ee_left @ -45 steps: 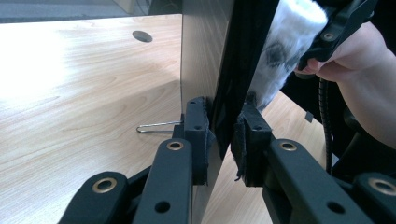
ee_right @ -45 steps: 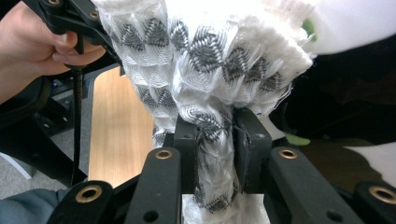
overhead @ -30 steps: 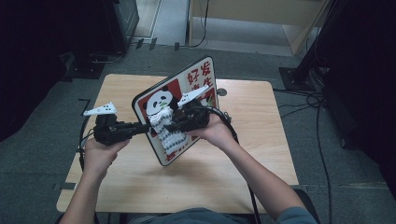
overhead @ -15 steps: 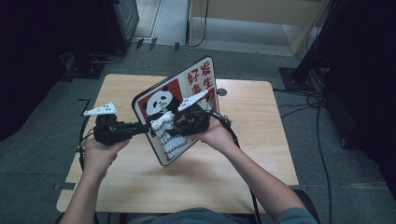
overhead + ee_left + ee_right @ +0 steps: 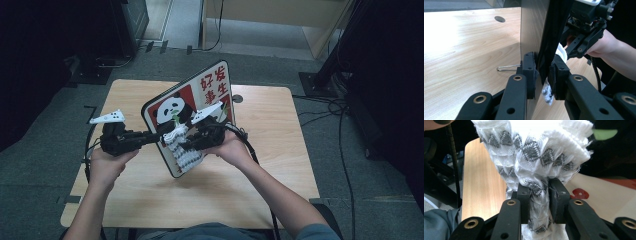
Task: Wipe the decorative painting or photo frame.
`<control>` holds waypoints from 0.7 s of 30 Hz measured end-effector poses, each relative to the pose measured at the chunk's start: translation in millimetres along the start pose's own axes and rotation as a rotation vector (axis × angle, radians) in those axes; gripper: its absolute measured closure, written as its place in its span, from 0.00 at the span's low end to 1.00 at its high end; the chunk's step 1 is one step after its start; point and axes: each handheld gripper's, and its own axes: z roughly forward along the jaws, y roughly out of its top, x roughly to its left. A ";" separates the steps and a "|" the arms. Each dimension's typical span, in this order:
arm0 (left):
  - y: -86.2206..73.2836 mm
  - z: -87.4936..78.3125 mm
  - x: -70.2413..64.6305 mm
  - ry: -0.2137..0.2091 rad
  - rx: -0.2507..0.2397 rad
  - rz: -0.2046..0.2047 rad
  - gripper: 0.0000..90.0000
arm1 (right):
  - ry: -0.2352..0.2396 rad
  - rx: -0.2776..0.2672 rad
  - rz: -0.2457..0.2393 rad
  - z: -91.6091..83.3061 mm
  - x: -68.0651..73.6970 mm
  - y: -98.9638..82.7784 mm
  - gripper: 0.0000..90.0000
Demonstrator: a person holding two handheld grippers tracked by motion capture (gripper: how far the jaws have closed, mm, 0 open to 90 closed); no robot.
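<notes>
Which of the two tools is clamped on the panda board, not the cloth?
The left tool: it pinches the panda board edge; the right tool grips the cloth.

The right gripper (image 5: 538, 202) had its two black jaws closed on a bunched white cloth (image 5: 534, 152) woven with grey zigzag bands. The cloth was squeezed narrow between the pads and spread out wide above them, its frayed edge showing at the upper right, while a short end hung down below the jaws. To the left lay the pale wooden table (image 5: 482, 185), with a dark cable (image 5: 453, 160) running down past its edge and a grey sleeve (image 5: 439, 222) at the lower left corner. To the right, behind the cloth, sat a light board (image 5: 609, 195) carrying red print
</notes>
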 end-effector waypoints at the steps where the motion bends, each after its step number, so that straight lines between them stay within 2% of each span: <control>1: 0.0 0.0 0.0 0.000 0.000 0.000 0.86 | -0.001 -0.002 -0.007 0.5 -0.5 -1.1 0.82; 21: 0.5 0.1 -0.3 0.001 0.002 0.002 0.86 | 0.002 0.055 0.013 15.4 -2.9 -21.0 0.82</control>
